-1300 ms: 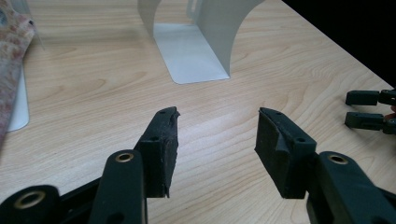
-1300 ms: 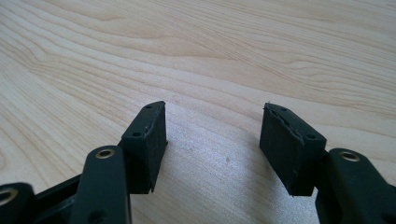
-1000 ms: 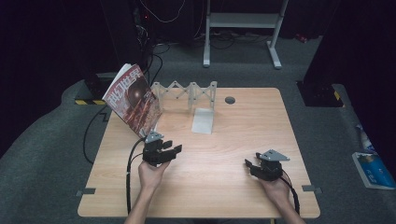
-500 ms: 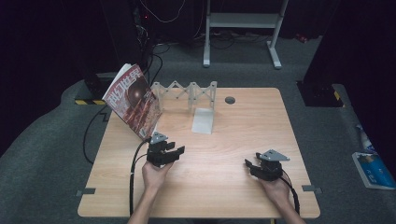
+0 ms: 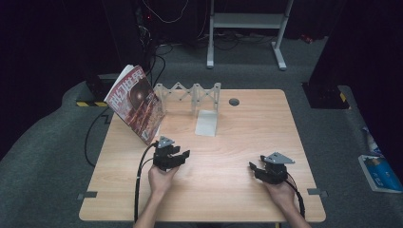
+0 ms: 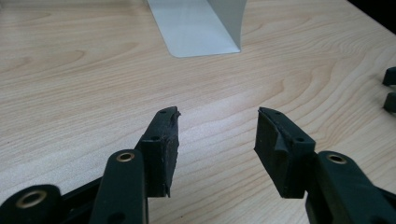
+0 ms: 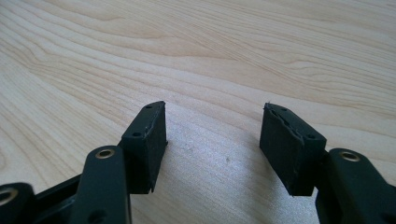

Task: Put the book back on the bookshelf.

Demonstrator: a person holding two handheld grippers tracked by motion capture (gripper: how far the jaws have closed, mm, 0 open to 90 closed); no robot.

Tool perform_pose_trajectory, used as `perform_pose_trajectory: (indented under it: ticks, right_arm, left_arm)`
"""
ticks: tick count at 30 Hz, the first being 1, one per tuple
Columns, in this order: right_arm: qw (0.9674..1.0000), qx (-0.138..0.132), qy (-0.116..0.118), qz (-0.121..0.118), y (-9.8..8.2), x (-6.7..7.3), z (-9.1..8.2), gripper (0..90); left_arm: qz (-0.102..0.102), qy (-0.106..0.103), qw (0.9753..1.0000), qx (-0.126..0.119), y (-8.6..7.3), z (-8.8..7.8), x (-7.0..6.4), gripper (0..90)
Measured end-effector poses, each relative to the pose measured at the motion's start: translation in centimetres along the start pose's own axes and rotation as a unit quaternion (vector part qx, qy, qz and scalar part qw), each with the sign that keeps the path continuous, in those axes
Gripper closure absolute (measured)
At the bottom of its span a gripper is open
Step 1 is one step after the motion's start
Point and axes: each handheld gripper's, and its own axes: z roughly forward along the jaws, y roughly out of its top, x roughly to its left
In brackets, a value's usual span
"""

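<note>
left gripper (image 5: 183, 155) jaws apart, nothing between, over bare light wooden table (image 5: 237, 190) | right gripper (image 5: 253, 167) jaws apart, empty, low over table near right front | nearest thing: grey bent metal bookend (image 5: 207, 122), well ahead of left gripper, beside white accordion rack (image 5: 190, 92) | red glossy magazine (image 5: 135, 103) leaned at rack's left end

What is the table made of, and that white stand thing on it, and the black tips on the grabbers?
The table looks like pale wood or wood-look board: grain lines, faint sheen. The white stand seems smooth matte plastic or painted metal; hard to tell. The left gripper fingertips look like dull black rubber, rough-edged.
</note>
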Motion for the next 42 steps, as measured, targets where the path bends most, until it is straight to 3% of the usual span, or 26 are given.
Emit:
perform_pose_trajectory:
  ticks: [21, 24, 42]
  right_arm:
    - [1.0, 0.001, 0.001, 0.001, 0.0, 0.0, 0.0, 41.1]
    - [1.0, 0.0, 0.007, -0.005, 0.0, 0.0, 0.1, 41.1]
    - [0.9999, -0.001, 0.008, -0.006, 0.0, 0.0, 0.0, 40.3]
  left_arm:
    - [0.017, 0.02, 0.9996, 0.007, -0.3, 2.3, -0.6, 49.7]
    - [0.007, 0.027, 0.9996, 0.003, -0.4, 3.0, -0.4, 49.6]
    - [0.042, 0.068, 0.9966, 0.016, -1.5, 4.9, -0.8, 48.7]
